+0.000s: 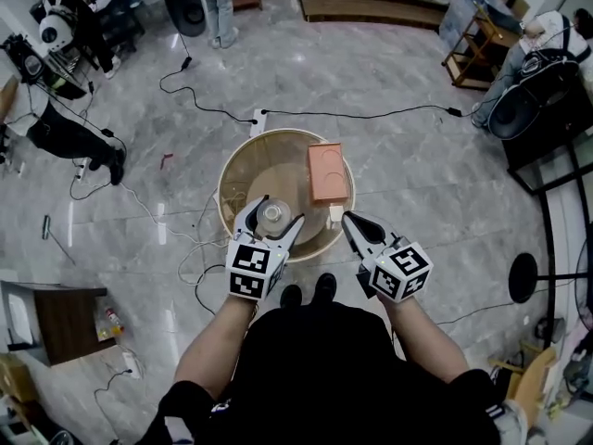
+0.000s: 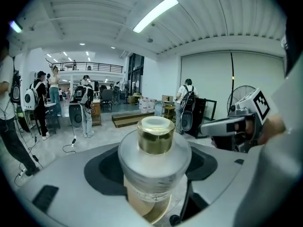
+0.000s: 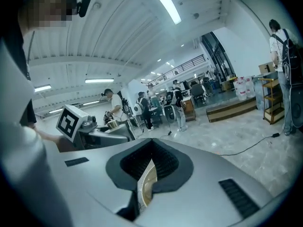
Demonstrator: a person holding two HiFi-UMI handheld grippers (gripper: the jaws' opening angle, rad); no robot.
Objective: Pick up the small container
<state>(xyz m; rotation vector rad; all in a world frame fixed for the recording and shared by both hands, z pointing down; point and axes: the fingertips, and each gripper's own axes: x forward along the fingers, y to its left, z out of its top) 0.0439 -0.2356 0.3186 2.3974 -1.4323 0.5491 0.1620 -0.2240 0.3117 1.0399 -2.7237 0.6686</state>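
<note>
- The left hand-held gripper (image 1: 275, 214) pinches the small container (image 2: 154, 150), a frosted jar with a gold neck, over the round wooden surface (image 1: 239, 160).
- The right hand-held gripper (image 1: 349, 219) is pressed together, holding nothing.
- An orange box (image 1: 326, 171) lies on the surface.

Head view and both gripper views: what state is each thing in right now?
Small frosted glass container with gold cap: upright, capped, clamped between jaws.
Left gripper: shut on the container.
Right gripper: jaws together, nothing between them.
Orange rectangular box: lying flat on the round wooden table, apart from both grippers.
</note>
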